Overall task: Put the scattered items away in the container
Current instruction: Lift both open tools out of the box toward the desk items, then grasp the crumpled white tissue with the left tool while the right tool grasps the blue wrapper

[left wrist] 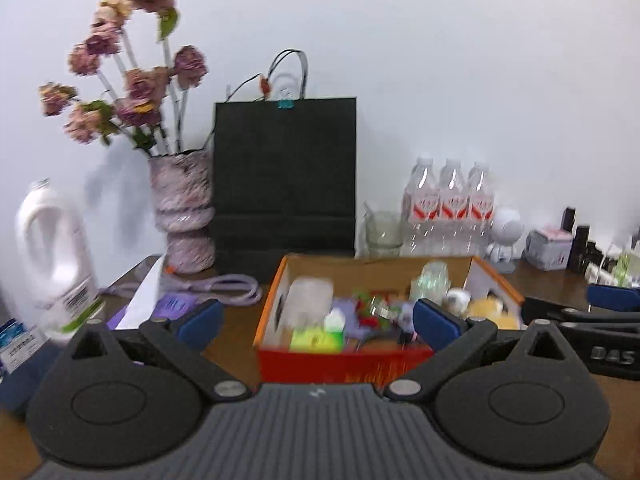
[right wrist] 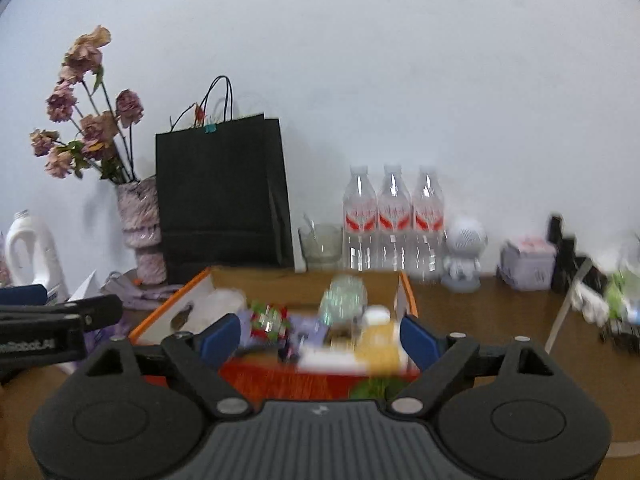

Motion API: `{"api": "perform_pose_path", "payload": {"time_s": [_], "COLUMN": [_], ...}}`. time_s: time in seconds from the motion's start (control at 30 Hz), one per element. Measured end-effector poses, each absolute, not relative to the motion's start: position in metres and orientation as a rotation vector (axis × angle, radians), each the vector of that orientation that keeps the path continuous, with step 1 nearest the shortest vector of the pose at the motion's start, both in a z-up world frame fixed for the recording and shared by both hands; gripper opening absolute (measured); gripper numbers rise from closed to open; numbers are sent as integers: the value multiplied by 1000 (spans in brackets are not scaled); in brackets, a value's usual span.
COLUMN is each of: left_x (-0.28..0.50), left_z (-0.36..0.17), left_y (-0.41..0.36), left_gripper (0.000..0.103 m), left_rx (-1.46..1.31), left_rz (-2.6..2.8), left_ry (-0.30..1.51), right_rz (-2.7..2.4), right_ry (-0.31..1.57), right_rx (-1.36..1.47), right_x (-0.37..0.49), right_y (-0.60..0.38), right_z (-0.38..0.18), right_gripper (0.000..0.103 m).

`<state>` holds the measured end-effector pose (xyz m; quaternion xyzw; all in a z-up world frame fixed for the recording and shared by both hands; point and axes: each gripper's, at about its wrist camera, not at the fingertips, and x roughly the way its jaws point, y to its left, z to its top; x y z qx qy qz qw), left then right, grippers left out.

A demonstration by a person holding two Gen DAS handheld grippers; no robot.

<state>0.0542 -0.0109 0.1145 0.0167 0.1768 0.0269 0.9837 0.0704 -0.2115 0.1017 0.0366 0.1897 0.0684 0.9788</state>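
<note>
An orange-and-red cardboard box (left wrist: 344,364) sits on the brown table, holding several small items: a lime-green packet (left wrist: 316,338), a yellow fluffy thing (left wrist: 490,308) and a clear glittery bottle (left wrist: 432,280). My left gripper (left wrist: 318,320) hovers just before the box's near wall, open, with nothing between its blue pads. My right gripper (right wrist: 320,338) is open too, empty, facing the same box (right wrist: 280,380) from the right. Each gripper shows in the other's view: the right one (left wrist: 580,320) and the left one (right wrist: 60,320). A green thing (right wrist: 372,390) lies before the box's near wall, blurred.
Behind the box stand a black paper bag (left wrist: 284,176), a vase of dried flowers (left wrist: 186,212), a glass cup (left wrist: 382,236), three water bottles (left wrist: 450,208) and a white figurine (left wrist: 504,240). A white detergent bottle (left wrist: 52,256) is at far left. Small clutter (right wrist: 608,304) fills the far right.
</note>
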Motion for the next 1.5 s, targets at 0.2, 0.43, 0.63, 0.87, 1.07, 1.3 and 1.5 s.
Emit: {"api": "perform_pose_path", "payload": {"time_s": [0.2, 0.43, 0.63, 0.87, 1.07, 1.3, 1.5], "left_x": [-32, -20, 60, 129, 111, 51, 36], "left_z": [61, 33, 37, 13, 8, 15, 19], "left_y": [-2, -12, -42, -52, -47, 5, 47], "left_gripper": [103, 103, 95, 61, 26, 26, 26], "left_rx": [-65, -26, 43, 26, 105, 54, -50], "left_rz": [34, -51, -197, -245, -297, -334, -228], "left_ry": [433, 555, 552, 624, 659, 654, 636], "right_rz": [158, 138, 98, 72, 112, 256, 399], "right_ry": [450, 479, 482, 476, 489, 469, 554], "right_rx": [127, 119, 161, 147, 134, 50, 23], "right_x": [-23, -36, -20, -8, 13, 40, 112], "right_y": [-214, -218, -233, -243, -236, -201, -148], "right_z": [55, 34, 35, 35, 37, 44, 32], "right_gripper": [90, 89, 89, 89, 89, 89, 75]}}
